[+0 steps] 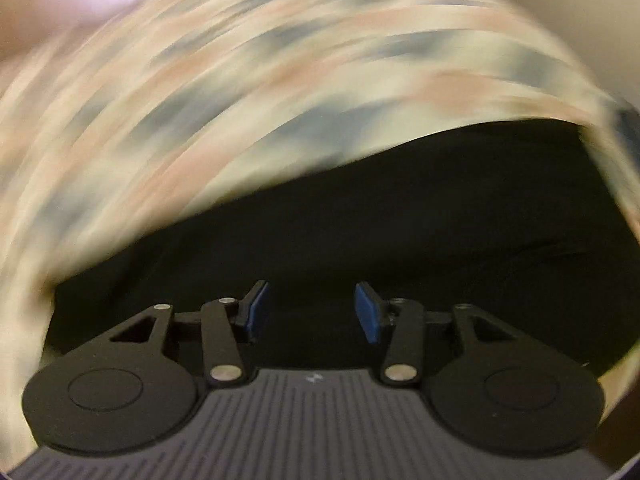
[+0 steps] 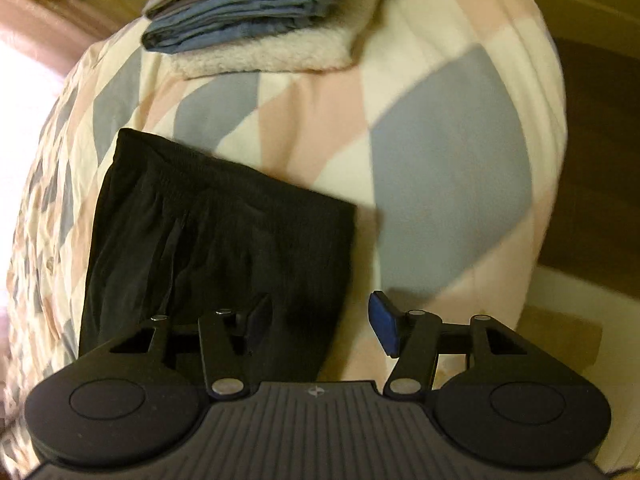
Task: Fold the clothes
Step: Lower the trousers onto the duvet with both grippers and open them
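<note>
the black garment (image 2: 208, 236) is laid on a bed covered by a quilt (image 2: 452, 184) patterned in pink, grey-blue and cream diamonds. in the right wrist view it is seen as a folded dark rectangle with a gathered band along its far edge, lying towards the left of the bed and reaching down under the tool at the bottom of the frame.

the right gripper (image 2: 318, 326) is held above the near right corner of the garment. its jaws are spread wide apart and nothing is held between them; one blue pad (image 2: 383, 326) is seen over the quilt just beside the garment's right edge, while the other finger is set against the black cloth and can hardly be made out.

the left gripper (image 1: 312, 312) is likewise spread wide with nothing gripped, both blue pads (image 1: 366, 314) being seen against the black cloth, which fills the lower half of that view. whether the pads are touching the cloth cannot be told. the quilt above is heavily smeared by blur in the left wrist view.

at the far end of the bed a stack of folded items (image 2: 248, 12) is seen: grey cloth on top, blue cloth beneath, and a cream fleecy blanket (image 2: 280, 54) at the bottom. a strip of brown floor (image 2: 596, 160) is seen to the right of the bed.
</note>
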Motion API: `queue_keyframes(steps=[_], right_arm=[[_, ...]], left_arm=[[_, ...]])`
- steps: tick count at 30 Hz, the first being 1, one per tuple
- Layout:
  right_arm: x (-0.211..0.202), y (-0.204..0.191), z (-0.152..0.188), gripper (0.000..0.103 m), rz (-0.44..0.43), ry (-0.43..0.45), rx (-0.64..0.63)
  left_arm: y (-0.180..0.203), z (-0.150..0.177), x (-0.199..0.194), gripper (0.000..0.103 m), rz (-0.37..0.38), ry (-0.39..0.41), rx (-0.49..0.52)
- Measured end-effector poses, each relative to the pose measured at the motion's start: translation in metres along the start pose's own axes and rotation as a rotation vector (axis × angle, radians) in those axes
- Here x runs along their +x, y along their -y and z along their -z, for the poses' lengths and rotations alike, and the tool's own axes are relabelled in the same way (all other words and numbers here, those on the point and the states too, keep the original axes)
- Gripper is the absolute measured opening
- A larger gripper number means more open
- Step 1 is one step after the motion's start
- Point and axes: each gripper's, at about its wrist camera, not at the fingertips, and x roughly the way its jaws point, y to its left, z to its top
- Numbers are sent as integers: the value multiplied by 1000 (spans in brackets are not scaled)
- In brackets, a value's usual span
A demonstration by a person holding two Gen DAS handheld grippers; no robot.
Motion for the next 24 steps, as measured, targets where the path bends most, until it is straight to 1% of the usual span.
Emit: queue_keyframes(steps=[3,5,7,11,15,19,22,23,24], right_arm=[[1,9,14,56,-14,-20,12],[4,11,17,56,-12,-27,-5],[9,9,18,56,-10,-38,-14],[18,5,17,56,-32,-33,1],[28,-3,21,56,-15,-13,-6],[32,-7,28,56,-11,9,-2],[35,-4,30,56,-23,26,26],[36,-2,30,56,-33,29,41],[38,-1,29,56,-40,30,54]], left_arm=[[-101,73,-12,41,-127,-90,-303],[-149,106,-16,41,-151,-109,-482],[-187,126,-11,41,-147,-89,-635],[-223,117,31,50,-90,-21,-776],[-258,108,74,50,-30,46,-913],[-277,96,118,50,17,54,-972],[-283,88,134,48,31,59,-972],[-284,86,137,38,31,58,-963],[-283,84,136,16,25,56,-943]])
